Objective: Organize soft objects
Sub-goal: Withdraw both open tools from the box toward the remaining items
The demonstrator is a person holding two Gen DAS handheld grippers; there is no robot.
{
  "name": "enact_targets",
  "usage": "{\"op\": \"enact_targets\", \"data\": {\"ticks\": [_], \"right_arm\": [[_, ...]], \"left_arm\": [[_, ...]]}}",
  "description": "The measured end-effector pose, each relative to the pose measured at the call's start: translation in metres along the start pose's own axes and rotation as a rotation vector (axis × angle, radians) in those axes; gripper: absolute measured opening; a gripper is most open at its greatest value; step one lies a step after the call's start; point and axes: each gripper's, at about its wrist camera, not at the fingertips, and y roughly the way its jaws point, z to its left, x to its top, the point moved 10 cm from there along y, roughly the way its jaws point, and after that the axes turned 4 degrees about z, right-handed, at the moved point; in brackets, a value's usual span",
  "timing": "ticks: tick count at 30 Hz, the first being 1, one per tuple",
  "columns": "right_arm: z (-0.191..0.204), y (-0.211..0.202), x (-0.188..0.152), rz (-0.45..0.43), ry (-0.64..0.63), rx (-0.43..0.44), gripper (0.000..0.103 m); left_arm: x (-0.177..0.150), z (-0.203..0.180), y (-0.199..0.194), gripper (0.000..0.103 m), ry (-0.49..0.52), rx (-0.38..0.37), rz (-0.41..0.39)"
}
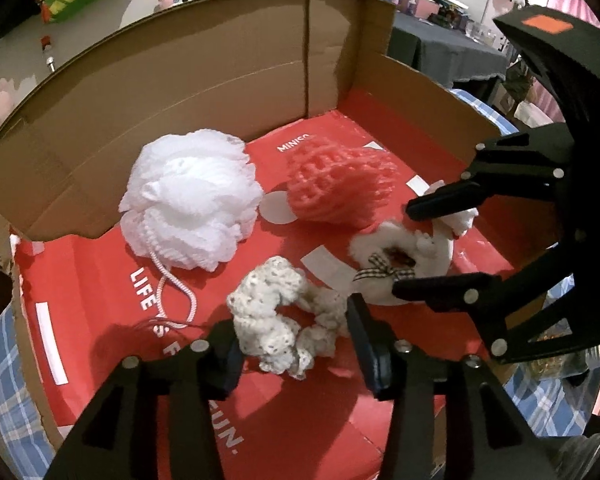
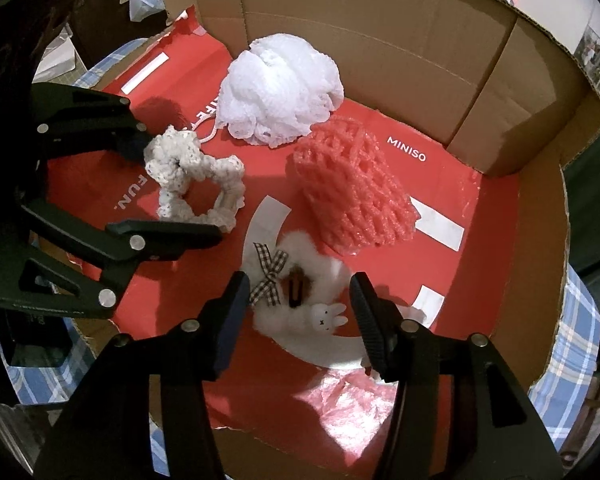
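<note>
Inside a cardboard box [image 1: 180,92] lined with a red bag [image 1: 120,300] lie a white mesh bath puff [image 1: 192,200], a pink foam net sleeve [image 1: 340,188], a cream lace scrunchie [image 1: 284,320] and a white fluffy scrunchie with a checked bow [image 1: 396,264]. My left gripper [image 1: 292,352] is open with its fingers either side of the lace scrunchie [image 2: 196,176]. My right gripper [image 2: 296,316] is open around the fluffy scrunchie [image 2: 300,300], which has a small bunny charm. The puff [image 2: 280,88] and foam sleeve [image 2: 352,192] lie beyond.
The box walls [image 2: 380,40] rise behind and to the sides. The box stands on a blue checked cloth [image 2: 572,340]. Cluttered shelves and a dark table [image 1: 440,48] lie behind the box.
</note>
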Motion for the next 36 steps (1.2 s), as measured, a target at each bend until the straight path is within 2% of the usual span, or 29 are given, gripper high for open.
{"op": "enact_targets", "data": {"ticks": [3,5,11,14,18,20,24,26,28,32,36], "right_arm": [[0.001,-0.008,0.0,-0.023,0.01,0.009,0.053],[0.001,-0.015,0.0,-0.04,0.017,0.005,0.061],[0.0,-0.053,-0.006,-0.116,0.055,-0.018,0.062],[0.001,-0.081,-0.015,-0.171,0.083,-0.029,0.072],[0.003,-0.121,-0.027,-0.253,0.129,-0.044,0.074],[0.006,-0.142,-0.034,-0.298,0.145,-0.05,0.079],[0.018,-0.182,-0.047,-0.394,0.176,-0.049,0.08],[0.026,-0.202,-0.058,-0.437,0.171,-0.068,0.086],[0.039,-0.22,-0.069,-0.482,0.152,-0.084,0.088],[0.06,-0.25,-0.093,-0.554,0.133,-0.115,0.088],[0.08,-0.27,-0.116,-0.624,0.136,-0.125,0.093]], "left_arm": [[0.0,0.002,-0.003,0.064,-0.01,-0.004,-0.013],[-0.001,0.003,-0.008,0.068,-0.013,-0.01,-0.028],[-0.001,0.004,-0.033,0.081,-0.038,0.0,-0.086],[-0.003,0.002,-0.059,0.088,-0.067,0.002,-0.151],[-0.009,-0.007,-0.099,0.096,-0.089,0.001,-0.244],[-0.014,-0.015,-0.123,0.098,-0.1,0.007,-0.304],[-0.024,-0.033,-0.166,0.102,-0.115,0.012,-0.409],[-0.03,-0.042,-0.187,0.103,-0.12,0.035,-0.467],[-0.04,-0.051,-0.208,0.103,-0.124,0.035,-0.514],[-0.059,-0.071,-0.237,0.103,-0.131,0.008,-0.577],[-0.078,-0.092,-0.258,0.103,-0.109,0.03,-0.631]]}}
